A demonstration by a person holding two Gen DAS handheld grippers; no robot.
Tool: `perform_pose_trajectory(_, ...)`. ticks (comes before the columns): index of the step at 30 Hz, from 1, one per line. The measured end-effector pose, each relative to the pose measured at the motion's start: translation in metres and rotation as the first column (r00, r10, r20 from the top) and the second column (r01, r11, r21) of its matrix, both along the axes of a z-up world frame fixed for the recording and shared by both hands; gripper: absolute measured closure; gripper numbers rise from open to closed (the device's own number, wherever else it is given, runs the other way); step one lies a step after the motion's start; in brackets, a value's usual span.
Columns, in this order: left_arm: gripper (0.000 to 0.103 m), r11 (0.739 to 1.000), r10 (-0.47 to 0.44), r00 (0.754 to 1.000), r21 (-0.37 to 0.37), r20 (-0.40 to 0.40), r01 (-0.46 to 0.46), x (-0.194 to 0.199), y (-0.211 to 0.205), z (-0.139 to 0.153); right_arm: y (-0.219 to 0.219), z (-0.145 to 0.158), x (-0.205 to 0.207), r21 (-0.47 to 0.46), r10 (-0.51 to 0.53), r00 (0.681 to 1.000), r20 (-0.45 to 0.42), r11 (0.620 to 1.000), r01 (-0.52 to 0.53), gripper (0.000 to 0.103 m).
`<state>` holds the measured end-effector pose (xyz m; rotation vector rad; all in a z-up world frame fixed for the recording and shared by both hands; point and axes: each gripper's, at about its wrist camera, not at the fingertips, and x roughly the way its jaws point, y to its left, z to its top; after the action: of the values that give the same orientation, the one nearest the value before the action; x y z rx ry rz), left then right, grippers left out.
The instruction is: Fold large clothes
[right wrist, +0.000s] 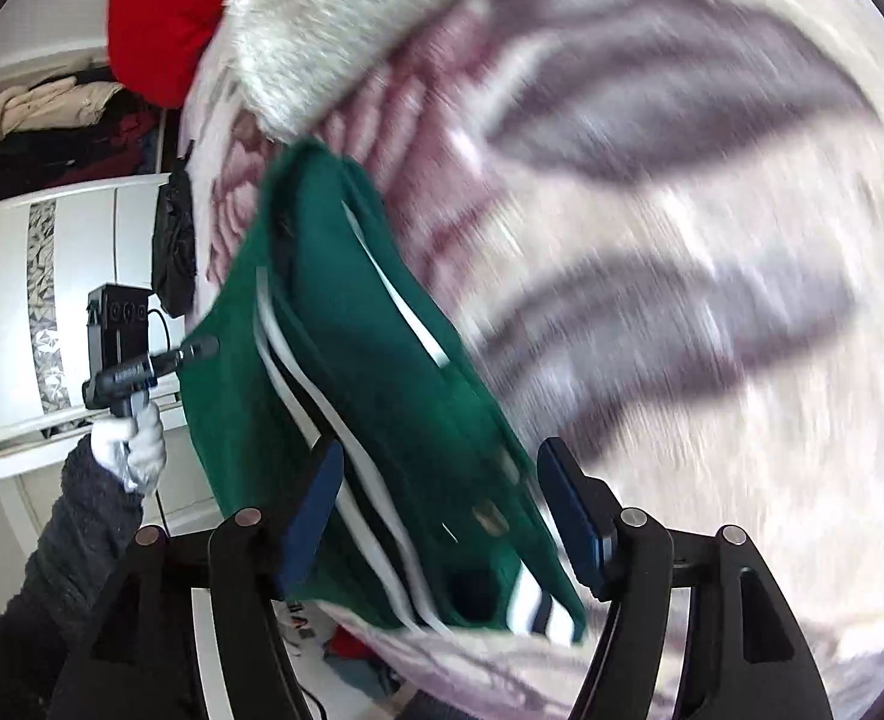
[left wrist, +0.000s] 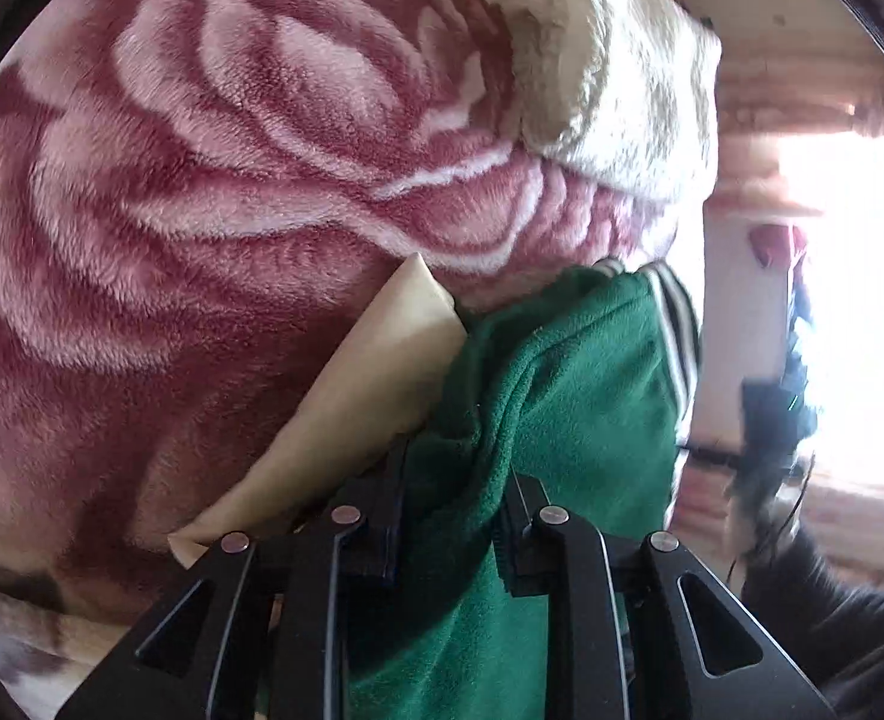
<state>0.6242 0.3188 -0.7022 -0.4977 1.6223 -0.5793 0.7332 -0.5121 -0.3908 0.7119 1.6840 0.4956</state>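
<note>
Everything here is placed against the green fleece garment [left wrist: 562,396].

In the left wrist view, far to its left and above it, spreads a plush blanket [left wrist: 172,210] patterned with big pink and maroon roses. Just left of the garment and touching its edge lies a tan, smooth flap of fabric [left wrist: 376,372], one corner pointing up. The left gripper [left wrist: 451,516] is clenched on the garment — a thick fold of green fleece runs down between its two black fingers, which press in from both sides. Above the garment, a cream shaggy cover [left wrist: 634,96] lies on the blanket. To the garment's right, a dark sleeve [left wrist: 832,600] shows against bright window light.

In the right wrist view, left of the garment [right wrist: 352,360], a white-gloved hand [right wrist: 136,444] in a dark fuzzy sleeve grips the handle of the other tool, in front of a white wardrobe [right wrist: 4,312]. Above and left of the garment sits a red cushion [right wrist: 160,12]. The garment's white-striped edge hangs between the fingers of the right gripper [right wrist: 442,510] — the jaws stand apart, released, their blue pads off the cloth. Right of the garment the blanket is smeared by motion blur.
</note>
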Motion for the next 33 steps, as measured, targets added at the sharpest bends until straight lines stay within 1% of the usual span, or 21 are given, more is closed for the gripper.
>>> perform_pose_trajectory(4,0.083,1.000,0.013,0.997,0.020,0.071,-0.015,-0.013,-0.008,0.010,-0.010,-0.012,-0.041,0.050,-0.080,0.992,-0.097,0.995,0.086,0.034)
perform_pose_trajectory(7,0.082,0.999,0.030,0.996,0.024,0.087,-0.032,-0.017,-0.005,0.009,0.008,-0.025,-0.062,0.149,-0.115,0.981,-0.155,0.979,0.139,0.034)
perform_pose_trajectory(8,0.082,0.999,0.031,0.996,0.025,0.089,-0.033,-0.016,-0.004,0.010,0.014,-0.026,-0.065,0.143,-0.119,0.981,-0.154,0.980,0.141,0.042)
perform_pose_trajectory(9,0.082,0.999,0.030,0.995,0.022,0.092,-0.032,-0.011,-0.003,0.011,0.020,-0.022,-0.067,0.115,-0.124,0.986,-0.116,0.984,0.137,0.101)
perform_pose_trajectory(10,0.082,0.999,0.027,0.995,0.027,0.097,-0.030,-0.011,-0.004,0.012,0.023,-0.017,-0.065,0.096,-0.130,0.988,-0.085,0.986,0.138,0.098)
perform_pose_trajectory(13,0.082,0.999,0.033,0.994,0.020,0.107,-0.036,-0.013,0.001,0.022,0.009,0.000,-0.060,-0.045,-0.191,0.982,-0.008,0.981,0.190,0.100)
perform_pose_trajectory(14,0.081,0.998,0.037,0.993,0.043,0.109,-0.042,-0.014,0.001,0.024,0.009,-0.003,-0.060,-0.079,-0.182,0.983,-0.011,0.980,0.180,0.102)
perform_pose_trajectory(16,0.078,0.996,0.074,0.992,0.051,0.104,-0.079,-0.016,0.003,0.027,0.005,-0.015,-0.062,-0.152,-0.171,0.983,-0.066,0.975,0.159,0.103)
perform_pose_trajectory(18,0.076,0.990,0.128,0.986,0.048,0.106,-0.133,-0.019,0.007,0.034,-0.001,-0.016,-0.065,-0.118,-0.197,0.975,-0.106,0.976,0.185,0.102)
perform_pose_trajectory(19,0.072,0.986,0.148,0.982,0.060,0.119,-0.156,-0.022,0.007,0.038,-0.007,-0.014,-0.068,-0.115,-0.216,0.968,-0.130,0.973,0.202,0.101)
perform_pose_trajectory(20,0.070,0.978,0.174,0.972,0.091,0.156,-0.190,-0.027,0.008,0.047,-0.014,-0.010,-0.074,-0.108,-0.255,0.953,-0.163,0.965,0.239,0.089)
perform_pose_trajectory(21,0.069,0.972,0.188,0.964,0.105,0.186,-0.210,-0.030,0.009,0.052,-0.019,-0.006,-0.080,-0.092,-0.300,0.937,-0.179,0.953,0.287,0.051)
perform_pose_trajectory(22,0.066,0.960,0.209,0.947,0.132,0.245,-0.246,-0.037,0.009,0.062,-0.022,-0.004,-0.087,-0.073,-0.347,0.918,-0.193,0.938,0.339,0.032)
perform_pose_trajectory(23,0.058,0.950,0.235,0.932,0.136,0.275,-0.280,-0.043,0.009,0.067,-0.021,-0.004,-0.098,-0.037,-0.403,0.889,-0.217,0.914,0.405,0.013)
perform_pose_trajectory(24,0.053,0.944,0.252,0.923,0.135,0.290,-0.300,-0.046,0.011,0.069,-0.015,-0.008,-0.103,-0.013,-0.419,0.876,-0.239,0.903,0.429,0.013)
perform_pose_trajectory(26,0.036,0.923,0.315,0.893,0.117,0.321,-0.368,-0.057,0.015,0.076,0.009,-0.028,-0.106,0.024,-0.398,0.872,-0.285,0.907,0.421,0.013)
perform_pose_trajectory(28,0.035,0.905,0.371,0.869,0.083,0.329,-0.418,-0.066,0.018,0.079,0.026,-0.044,-0.102,0.030,-0.423,0.855,-0.299,0.892,0.452,0.013)
perform_pose_trajectory(29,0.035,0.893,0.396,0.854,0.076,0.339,-0.444,-0.072,0.021,0.082,0.042,-0.055,-0.097,0.011,-0.404,0.863,-0.303,0.904,0.427,0.010)
perform_pose_trajectory(30,0.035,0.888,0.409,0.846,0.065,0.341,-0.455,-0.075,0.022,0.084,0.050,-0.061,-0.093,-0.048,-0.394,0.871,-0.294,0.916,0.398,0.006)
perform_pose_trajectory(31,0.035,0.879,0.430,0.835,0.053,0.344,-0.475,-0.080,0.026,0.086,0.056,-0.071,-0.092,-0.092,-0.411,0.861,-0.298,0.911,0.403,0.004)
perform_pose_trajectory(33,0.035,0.868,0.449,0.821,0.046,0.352,-0.495,-0.086,0.030,0.091,0.060,-0.089,-0.100,-0.067,-0.495,0.783,-0.377,0.858,0.510,0.006)
